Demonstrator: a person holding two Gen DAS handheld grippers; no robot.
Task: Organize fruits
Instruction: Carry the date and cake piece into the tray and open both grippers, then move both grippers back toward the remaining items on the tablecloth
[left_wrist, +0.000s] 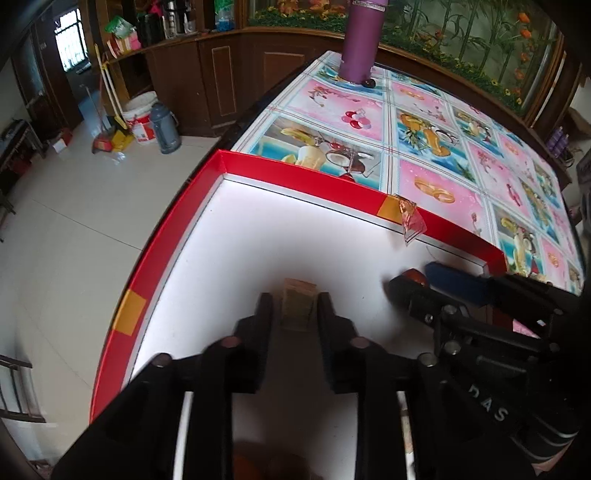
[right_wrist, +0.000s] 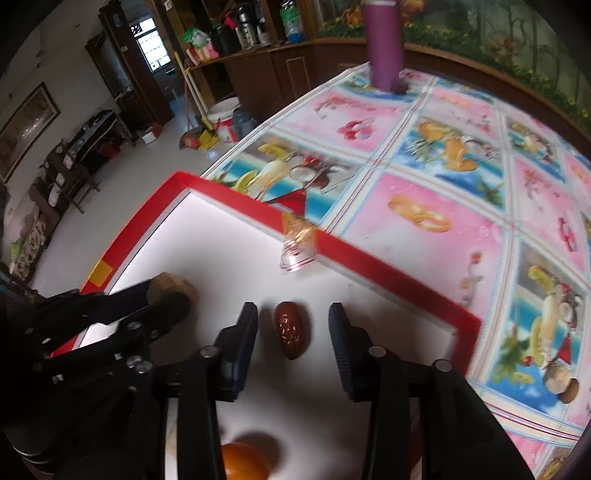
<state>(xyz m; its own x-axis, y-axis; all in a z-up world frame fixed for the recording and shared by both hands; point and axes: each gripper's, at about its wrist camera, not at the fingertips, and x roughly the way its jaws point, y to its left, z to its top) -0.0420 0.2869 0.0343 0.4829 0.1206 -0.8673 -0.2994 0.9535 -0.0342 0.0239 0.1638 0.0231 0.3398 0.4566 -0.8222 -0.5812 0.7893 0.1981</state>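
- Left wrist view: the left gripper (left_wrist: 295, 308) is closing its fingers on a tan block (left_wrist: 297, 305) inside the red-rimmed tray (left_wrist: 155, 266).
- The right gripper (right_wrist: 293, 325) is hanging wide apart, gripping nothing, straddling a red date (right_wrist: 291, 329) lying on the tray floor.
- An orange fruit (right_wrist: 243, 461) is sitting nearer the camera.

A counter (left_wrist: 436, 177) under a bright cloth of pink and blue fruit-print squares fills the right side. At its far end stands a tall purple flask (left_wrist: 360, 40) — upright, a small dark object touching its base. Beyond the counter's left edge, on the pale tiled floor (left_wrist: 74, 221), a white bucket (left_wrist: 142, 118) sits just beside a grey thermos jug (left_wrist: 166, 127).
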